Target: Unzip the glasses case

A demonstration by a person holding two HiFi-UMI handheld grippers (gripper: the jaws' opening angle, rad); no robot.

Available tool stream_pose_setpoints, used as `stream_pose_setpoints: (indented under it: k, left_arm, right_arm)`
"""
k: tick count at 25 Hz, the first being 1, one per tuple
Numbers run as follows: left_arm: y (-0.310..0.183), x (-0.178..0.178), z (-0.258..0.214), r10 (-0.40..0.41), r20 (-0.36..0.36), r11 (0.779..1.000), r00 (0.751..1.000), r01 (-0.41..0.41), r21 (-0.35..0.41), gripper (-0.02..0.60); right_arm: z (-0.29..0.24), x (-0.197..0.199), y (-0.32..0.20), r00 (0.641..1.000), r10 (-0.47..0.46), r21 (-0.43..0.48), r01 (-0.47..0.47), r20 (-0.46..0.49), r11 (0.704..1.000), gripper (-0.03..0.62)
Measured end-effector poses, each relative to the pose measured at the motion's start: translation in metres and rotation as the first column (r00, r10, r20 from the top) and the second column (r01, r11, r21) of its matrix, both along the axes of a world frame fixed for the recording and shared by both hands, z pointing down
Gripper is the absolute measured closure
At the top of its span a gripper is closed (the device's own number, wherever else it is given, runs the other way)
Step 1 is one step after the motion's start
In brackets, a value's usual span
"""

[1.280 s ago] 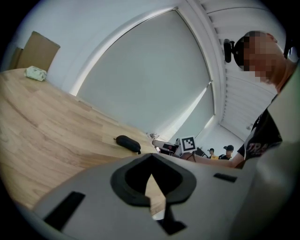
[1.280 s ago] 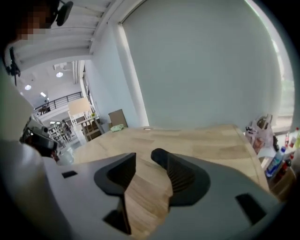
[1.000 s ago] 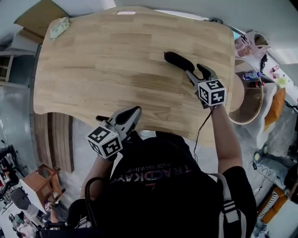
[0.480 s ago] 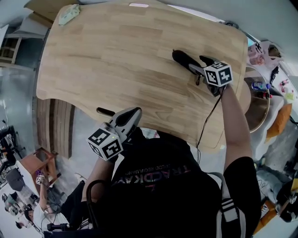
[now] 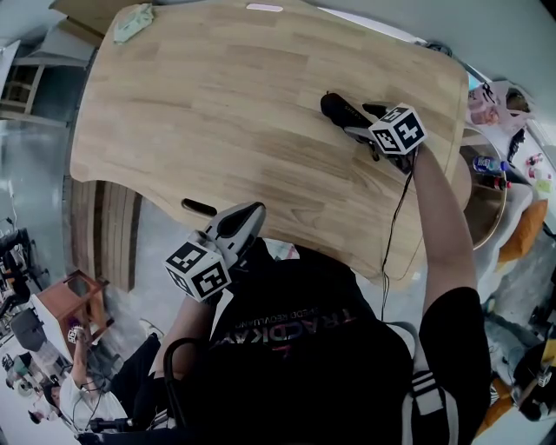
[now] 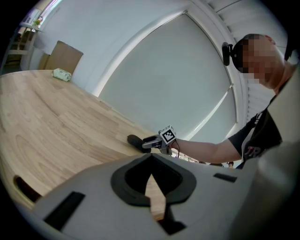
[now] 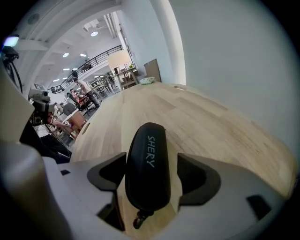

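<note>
A black glasses case (image 5: 335,106) lies on the wooden table (image 5: 226,113) toward its right side, a zipper pull (image 7: 138,219) hanging at its near end. My right gripper (image 5: 357,121) points down at it with the jaws opening. In the right gripper view the case (image 7: 147,164) sits lengthwise between the pads, with a gap on its right side. My left gripper (image 5: 248,214) hangs shut and empty by the table's near edge, close to the person's body. From the left gripper (image 6: 151,180) view the case (image 6: 135,140) and the right gripper (image 6: 149,142) show far off.
A pale green bundle (image 5: 132,22) lies at the table's far left corner, beside cardboard. There is a dark slot (image 5: 199,208) in the table's near edge. A round side table (image 5: 486,204) with small items stands to the right. Furniture and floor clutter show at lower left.
My right gripper has sunk and tipped down over the case, its jaws spreading to straddle it. The left gripper has stayed by the table edge.
</note>
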State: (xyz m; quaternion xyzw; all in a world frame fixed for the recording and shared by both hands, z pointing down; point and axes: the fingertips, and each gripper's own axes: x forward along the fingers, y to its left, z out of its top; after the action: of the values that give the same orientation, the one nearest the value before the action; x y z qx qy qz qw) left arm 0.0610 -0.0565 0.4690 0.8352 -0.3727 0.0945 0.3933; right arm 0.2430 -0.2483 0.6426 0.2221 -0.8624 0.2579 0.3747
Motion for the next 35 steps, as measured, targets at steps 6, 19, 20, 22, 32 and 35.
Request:
stream_pose_setpoints:
  k: [6, 19, 20, 22, 32, 35]
  left_arm:
    - [0.0, 0.002, 0.001, 0.003, -0.004, 1.0, 1.0, -0.003, -0.002, 0.571]
    - [0.004, -0.002, 0.004, -0.026, -0.023, 1.0, 0.999, 0.025, -0.013, 0.571]
    - [0.004, -0.002, 0.004, -0.027, -0.023, 1.0, 0.999, 0.026, -0.014, 0.571]
    - [0.005, -0.003, 0.005, -0.028, -0.023, 0.999, 0.999, 0.028, -0.016, 0.571]
    - [0.006, -0.008, 0.004, -0.027, -0.021, 0.999, 0.999, 0.027, -0.019, 0.571]
    - [0.007, -0.009, 0.004, -0.025, -0.021, 1.0, 0.999, 0.025, -0.017, 0.571]
  right_arm:
    - [0.004, -0.009, 0.009, 0.992, -0.086, 0.05, 0.091, -0.089, 0.995, 0.252]
    - [0.02, -0.027, 0.02, 0.949, -0.154, 0.131, 0.196, -0.275, 0.972, 0.22]
    - [0.023, -0.026, 0.022, 0.941, -0.161, 0.139, 0.209, -0.296, 0.968, 0.219]
    - [0.03, -0.024, 0.024, 0.925, -0.171, 0.158, 0.235, -0.34, 0.959, 0.217]
    - [0.04, -0.023, 0.019, 0.971, -0.068, 0.139, 0.101, -0.229, 0.985, 0.218]
    - [0.041, -0.021, 0.018, 0.976, -0.049, 0.143, 0.08, -0.211, 0.986, 0.222]
